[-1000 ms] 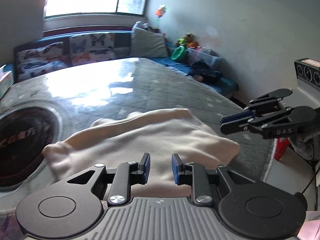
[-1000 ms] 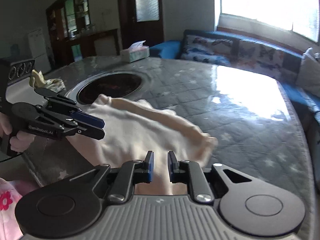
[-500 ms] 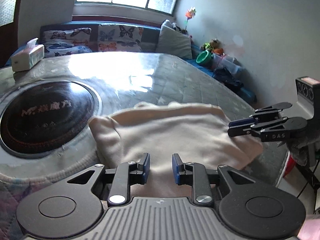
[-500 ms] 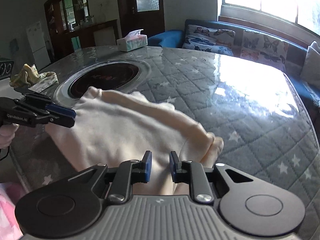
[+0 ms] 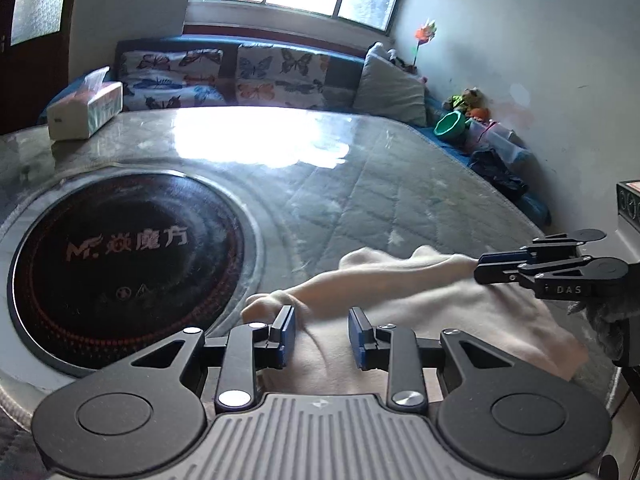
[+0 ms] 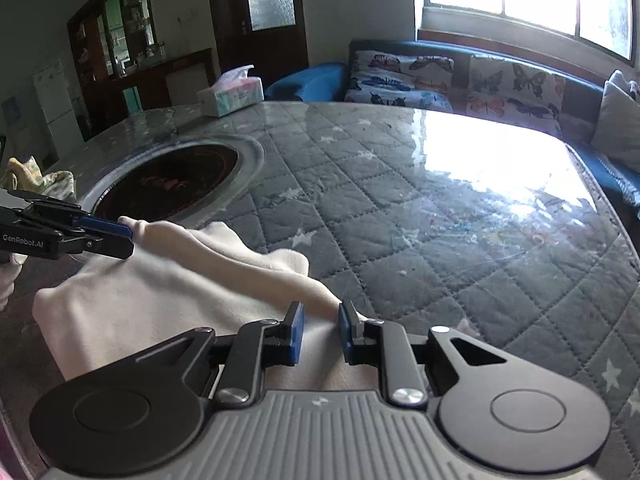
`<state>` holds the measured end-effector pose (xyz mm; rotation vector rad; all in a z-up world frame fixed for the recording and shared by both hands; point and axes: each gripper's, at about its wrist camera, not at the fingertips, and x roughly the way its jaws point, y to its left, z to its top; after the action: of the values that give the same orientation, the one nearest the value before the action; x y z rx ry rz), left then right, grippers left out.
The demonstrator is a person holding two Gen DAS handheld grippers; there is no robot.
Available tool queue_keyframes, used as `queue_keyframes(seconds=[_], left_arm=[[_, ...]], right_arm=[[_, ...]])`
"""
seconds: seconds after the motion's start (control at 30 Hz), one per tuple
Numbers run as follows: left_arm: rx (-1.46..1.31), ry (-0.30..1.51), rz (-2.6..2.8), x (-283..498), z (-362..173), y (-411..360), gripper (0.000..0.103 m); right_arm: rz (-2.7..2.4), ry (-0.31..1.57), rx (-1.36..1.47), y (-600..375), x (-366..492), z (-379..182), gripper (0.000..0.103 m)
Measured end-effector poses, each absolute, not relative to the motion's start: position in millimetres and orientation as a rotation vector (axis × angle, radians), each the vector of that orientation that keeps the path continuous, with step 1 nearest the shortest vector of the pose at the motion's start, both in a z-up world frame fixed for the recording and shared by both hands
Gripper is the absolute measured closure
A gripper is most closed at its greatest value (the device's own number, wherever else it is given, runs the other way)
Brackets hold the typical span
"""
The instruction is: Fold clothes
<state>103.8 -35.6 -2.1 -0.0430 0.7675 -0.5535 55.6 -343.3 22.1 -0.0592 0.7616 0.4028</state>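
- cream garment, one piece, lies bunched and partly folded on the near edge of the quilted grey table, just beside the one round black cooktop set into it.
- left wrist view: the left gripper hangs over the near part of the cloth, its two blue-padded fingers apart with cloth under the gap; the jaws have just been opening, and the pads do not press on the fabric.
- same view: the right gripper reaches in from the right over the far edge of the garment; its two fingers look close together, but whether they pinch cloth cannot be told from here.
- same view: one tissue box sits at the far left of the table; two butterfly-print cushions line the blue sofa behind.
- right wrist view: the right gripper has its two fingers a narrow gap apart above a ridge of the garment, not visibly clamping it.
- same view: the left gripper comes in from the left at the garment's far corner; one tissue box stands beyond the cooktop.
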Motion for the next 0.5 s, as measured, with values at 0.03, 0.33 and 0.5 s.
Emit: queue_keyframes(seconds=[0.03,0.33,0.5], left_arm=[[-0.047,0.769,-0.553,104,-3,-35,0.071],[-0.054,0.748,-0.552,96,4,-35,0.057],[-0.043,0.726,-0.544,86,10,-33,0.046]], right_arm=[[0.401,0.764,-0.059,-343,56,21,0.085],[0.404,0.708,-0.080,-332,39,34,0.066],[0.425,0.683,-0.080,-325,22,40,0.049]])
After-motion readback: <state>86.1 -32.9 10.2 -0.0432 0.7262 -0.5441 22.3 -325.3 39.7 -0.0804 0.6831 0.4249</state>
